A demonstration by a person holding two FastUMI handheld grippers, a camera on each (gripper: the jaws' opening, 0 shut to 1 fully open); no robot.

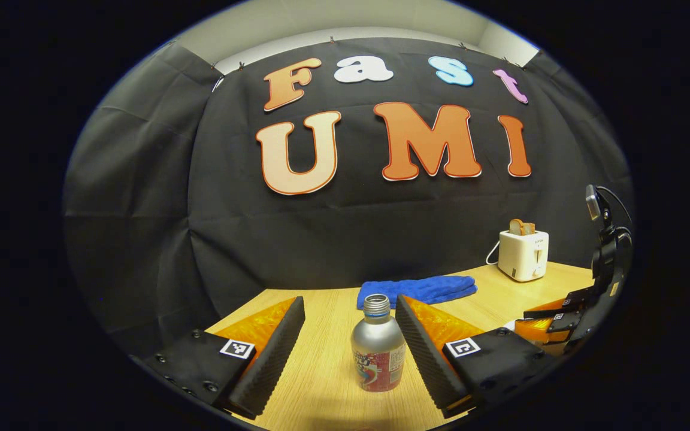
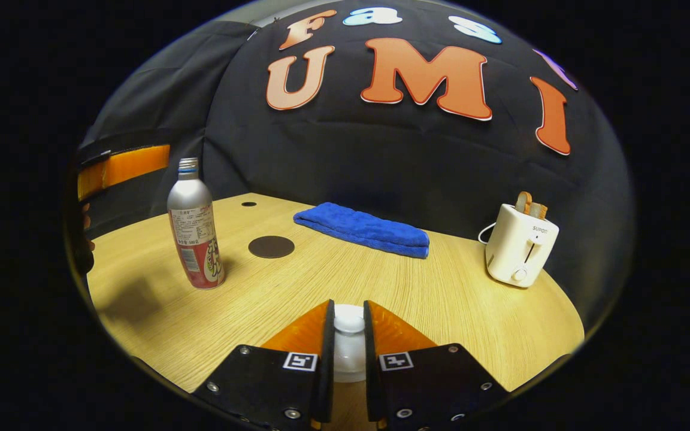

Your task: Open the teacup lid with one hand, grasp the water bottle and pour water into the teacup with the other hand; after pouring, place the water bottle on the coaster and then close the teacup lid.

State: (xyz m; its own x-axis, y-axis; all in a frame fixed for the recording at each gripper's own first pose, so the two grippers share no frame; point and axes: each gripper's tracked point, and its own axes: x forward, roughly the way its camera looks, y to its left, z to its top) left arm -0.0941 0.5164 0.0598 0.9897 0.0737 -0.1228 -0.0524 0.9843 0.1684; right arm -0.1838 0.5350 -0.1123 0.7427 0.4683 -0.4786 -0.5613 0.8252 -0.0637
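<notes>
Upright on the wooden worktop (image 2: 441, 287): one water bottle (image 1: 377, 350), silver with a red label, uncapped, framed between the widely parted fingers of the left hand-held gripper (image 1: 350, 344) in the left gripper view. Closer to that gripper's right finger than to its left, nearly at the finger's inner face; contact impossible to judge.

Seen from the right gripper view, same bottle (image 2: 195, 224) standing well off to the left, with one dark round coaster (image 2: 271, 246) near it on the worktop, apart from its base. Clamped between the fingers of the right hand-held gripper (image 2: 348, 338): the white knob of one teacup lid (image 2: 349, 347), both fingers pressed against its sides. Cup beneath hidden by the fingers, so lid on or off not possible to tell.

Behind, toward the black cloth wall: one folded blue towel (image 2: 364, 228) lying flat, and one white toaster (image 2: 520, 245) at the right with two slices of bread standing in its slots and a white cord trailing from its side. At the far right edge of the left gripper view, the right hand-held gripper (image 1: 551, 320) again, low over the worktop, well apart from the bottle. At the far left edge of the right gripper view, part of the left hand-held gripper's body.
</notes>
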